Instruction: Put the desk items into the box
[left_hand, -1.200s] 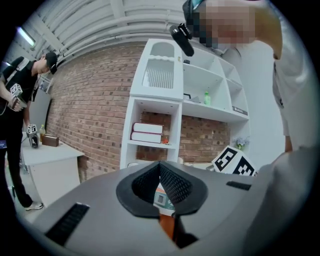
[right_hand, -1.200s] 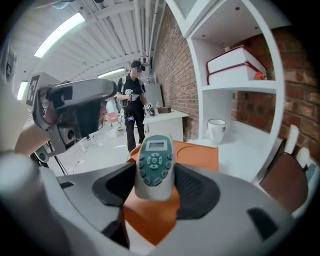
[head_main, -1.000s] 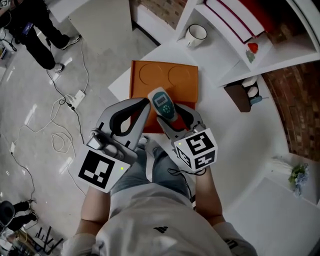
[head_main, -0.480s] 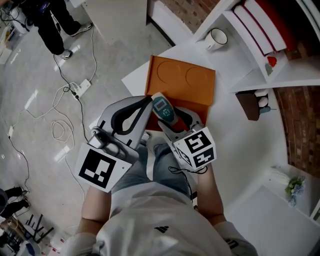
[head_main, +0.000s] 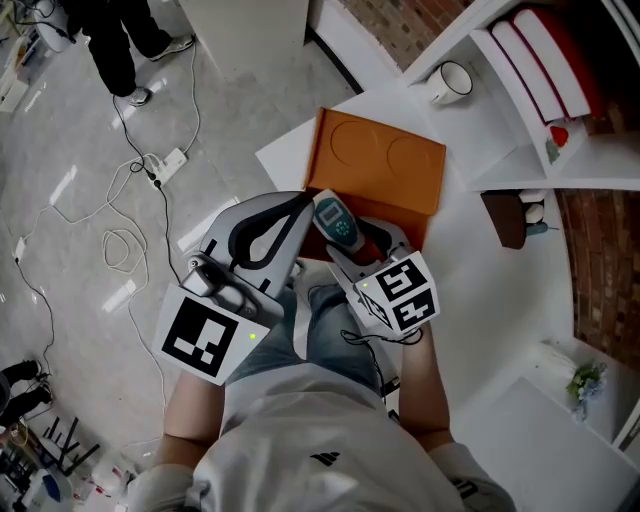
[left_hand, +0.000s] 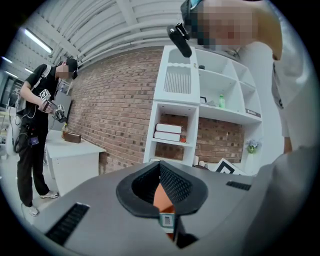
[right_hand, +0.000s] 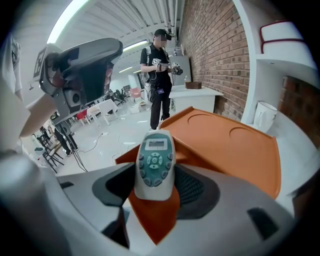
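two grippers are in view, one in each of your hands, both held over your lap at the near edge of the white table (head_main: 490, 290). your right gripper (head_main: 347, 243) is clamped on the remote (head_main: 335, 221), a white handset with a teal button face and a small screen. in the right gripper view its jaws press on either side of the remote (right_hand: 154, 162), and its screen end points away from you.

the remote is off the table, over the near edge of the orange box (head_main: 385, 165). orange shows under it between the jaws of the right gripper (right_hand: 154, 187). the orange box (right_hand: 235, 145) lies flat on the table, and its top face carries two round impressions side by side.

your left gripper (head_main: 299, 206) sits just beside the remote, on its left. in the left gripper view its tips (left_hand: 166, 216) meet with nothing held, leaving only the loop-shaped gap between the dark pads (left_hand: 175, 185).

beyond the box a white mug (head_main: 452, 82) stands on the table beside the white shelf unit (head_main: 520, 120), which holds red and white books (head_main: 545, 55). cables (head_main: 120, 240) and a power strip (head_main: 160, 163) lie on the floor to your left. another person (right_hand: 160, 75) stands well back in the room.
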